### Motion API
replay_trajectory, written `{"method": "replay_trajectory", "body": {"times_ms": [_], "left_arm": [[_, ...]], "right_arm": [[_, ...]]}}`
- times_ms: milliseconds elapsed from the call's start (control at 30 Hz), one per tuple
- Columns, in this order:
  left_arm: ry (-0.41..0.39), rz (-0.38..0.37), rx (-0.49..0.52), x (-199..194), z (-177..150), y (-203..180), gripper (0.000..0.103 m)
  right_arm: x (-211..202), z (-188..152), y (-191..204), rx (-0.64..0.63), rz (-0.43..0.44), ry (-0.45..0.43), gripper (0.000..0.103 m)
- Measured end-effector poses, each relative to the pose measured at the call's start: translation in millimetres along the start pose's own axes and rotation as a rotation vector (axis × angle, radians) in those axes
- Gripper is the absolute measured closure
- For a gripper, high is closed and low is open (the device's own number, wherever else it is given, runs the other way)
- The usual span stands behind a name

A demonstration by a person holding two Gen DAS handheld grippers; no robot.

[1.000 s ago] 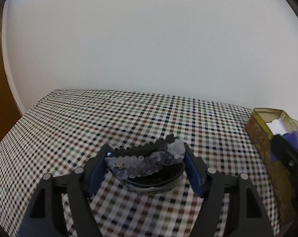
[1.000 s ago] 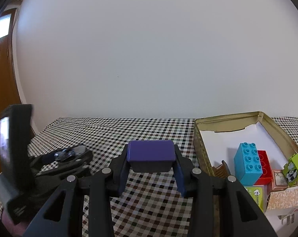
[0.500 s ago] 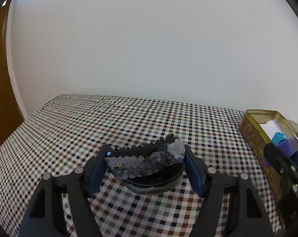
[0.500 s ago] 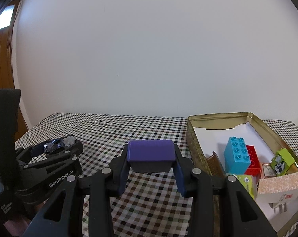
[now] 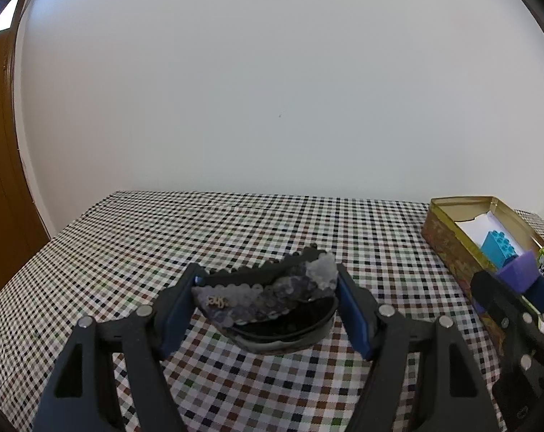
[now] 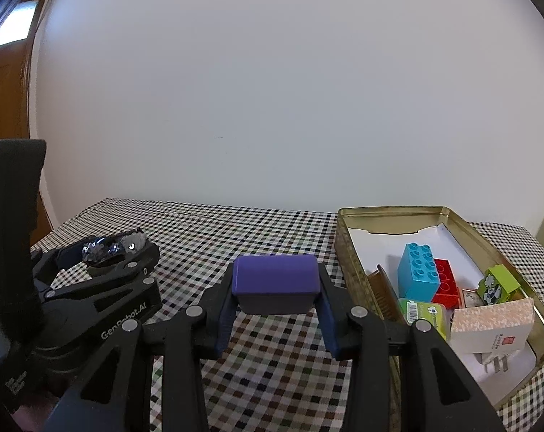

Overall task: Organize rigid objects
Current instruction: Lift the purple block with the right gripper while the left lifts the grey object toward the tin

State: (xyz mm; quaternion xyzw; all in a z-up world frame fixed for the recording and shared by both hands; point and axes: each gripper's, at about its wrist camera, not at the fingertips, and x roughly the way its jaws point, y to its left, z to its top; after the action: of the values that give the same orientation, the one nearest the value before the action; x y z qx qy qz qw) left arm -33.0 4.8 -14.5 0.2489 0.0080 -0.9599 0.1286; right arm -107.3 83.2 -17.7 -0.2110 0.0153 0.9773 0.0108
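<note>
Behind clamping left gripper (image 5: 266,297), sequined clip (image 5: 264,291) half-hidden; right gripper (image 6: 276,300) clamps purple box (image 6: 275,280)

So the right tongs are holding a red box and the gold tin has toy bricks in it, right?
Not quite: the smooth rectangular box in the right tongs is purple, not red, as the right wrist view shows. The gold metal tin does hold toy bricks.
</note>
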Motion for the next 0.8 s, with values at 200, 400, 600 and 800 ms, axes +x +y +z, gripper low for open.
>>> {"method": "replay_trajectory", "body": {"times_ms": [200, 400, 600, 800], "left_arm": [[0.007, -0.005, -0.020, -1.7, -0.8, -0.2, 0.031], [0.025, 0.004, -0.032, -3.5, -1.1, -0.3, 0.031], [0.019, 0.009, -0.016, -6.5, -1.9, -6.9, 0.031], [0.023, -0.007, 0.000, -10.8, -5.1, -17.2, 0.031]], "right_arm": [[-3.0, -1.4, -1.0, -0.008, 0.002, -0.005, 0.060], [-4.7, -2.3, -3.1, -0.009, 0.002, -0.009, 0.060], [-8.5, -3.8, -7.4, -0.012, -0.005, -0.014, 0.060], [-9.5, -5.0, -12.0, -0.023, -0.013, -0.026, 0.060]]}}
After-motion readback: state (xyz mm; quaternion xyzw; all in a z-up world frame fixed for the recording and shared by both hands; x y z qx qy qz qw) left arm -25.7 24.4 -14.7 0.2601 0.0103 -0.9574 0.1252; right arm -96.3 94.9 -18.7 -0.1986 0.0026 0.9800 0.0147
